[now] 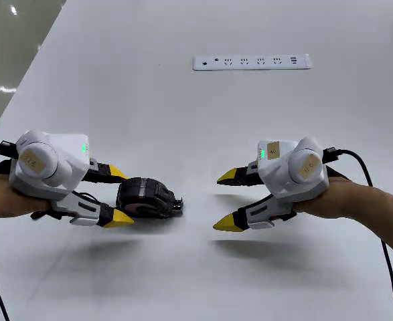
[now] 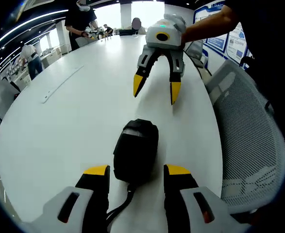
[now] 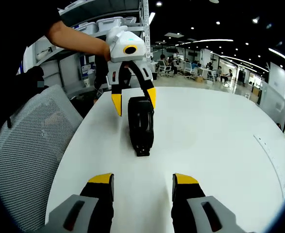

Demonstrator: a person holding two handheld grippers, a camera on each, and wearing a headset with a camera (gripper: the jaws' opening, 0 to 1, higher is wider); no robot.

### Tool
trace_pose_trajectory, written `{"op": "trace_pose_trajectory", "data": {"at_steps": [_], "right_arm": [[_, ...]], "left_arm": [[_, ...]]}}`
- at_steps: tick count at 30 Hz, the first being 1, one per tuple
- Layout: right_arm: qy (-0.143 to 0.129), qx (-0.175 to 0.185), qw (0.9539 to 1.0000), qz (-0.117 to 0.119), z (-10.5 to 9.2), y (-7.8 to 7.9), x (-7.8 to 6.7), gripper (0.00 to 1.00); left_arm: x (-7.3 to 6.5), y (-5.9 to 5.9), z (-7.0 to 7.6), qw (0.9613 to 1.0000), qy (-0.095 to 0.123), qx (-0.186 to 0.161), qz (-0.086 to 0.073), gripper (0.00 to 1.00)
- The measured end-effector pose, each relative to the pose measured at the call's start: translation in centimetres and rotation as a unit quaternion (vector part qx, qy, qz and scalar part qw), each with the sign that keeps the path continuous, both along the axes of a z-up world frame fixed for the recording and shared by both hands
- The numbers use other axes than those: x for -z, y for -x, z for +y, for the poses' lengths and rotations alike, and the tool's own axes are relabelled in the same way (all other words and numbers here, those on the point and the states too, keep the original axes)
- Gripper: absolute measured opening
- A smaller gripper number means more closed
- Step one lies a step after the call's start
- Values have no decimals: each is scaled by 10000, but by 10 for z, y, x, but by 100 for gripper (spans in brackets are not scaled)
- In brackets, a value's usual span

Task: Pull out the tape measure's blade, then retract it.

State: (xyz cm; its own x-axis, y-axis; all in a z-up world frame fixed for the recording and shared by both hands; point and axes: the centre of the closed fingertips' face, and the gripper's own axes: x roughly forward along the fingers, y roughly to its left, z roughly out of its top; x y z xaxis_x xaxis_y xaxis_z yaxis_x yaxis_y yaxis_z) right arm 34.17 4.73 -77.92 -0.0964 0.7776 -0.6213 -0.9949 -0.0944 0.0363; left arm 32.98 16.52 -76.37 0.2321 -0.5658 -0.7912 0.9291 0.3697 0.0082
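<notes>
Left gripper (image 2: 136, 170) jaws spread, flanking black tape measure (image 2: 135, 145); right gripper (image 1: 223, 200) agape, apart; head view adds power strip (image 1: 252, 62).

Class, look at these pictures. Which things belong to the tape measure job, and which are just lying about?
Belongs to the job:
- tape measure, lying on the table
- left gripper, its fingers either side of the tape measure
- right gripper, open, facing it

Just lying about:
- power strip, further back on the table
- mesh chair, beside the table
</notes>
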Motion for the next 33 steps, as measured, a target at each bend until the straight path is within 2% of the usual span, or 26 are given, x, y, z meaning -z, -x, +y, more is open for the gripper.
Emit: {"op": "trace_pose_trajectory", "data": {"at_steps": [5, 10, 15, 24, 33], "right_arm": [[15, -169, 9999, -27, 11, 2, 3, 40], [9, -266, 9996, -57, 22, 1, 5, 36], [-3, -318, 9995, -50, 33, 1, 6, 33], [103, -419, 9990, -78, 46, 3, 15, 27], [226, -475, 9985, -135, 56, 4, 24, 20]], "left_arm": [[2, 0, -1, 9998, -78, 179, 105, 32], [4, -2, -1, 9994, -161, 258, 145, 29], [5, -3, -1, 9992, -208, 327, 126, 27], [5, -4, -1, 9994, -101, 331, 100, 25], [5, -4, -2, 9993, -131, 331, 95, 25]]}}
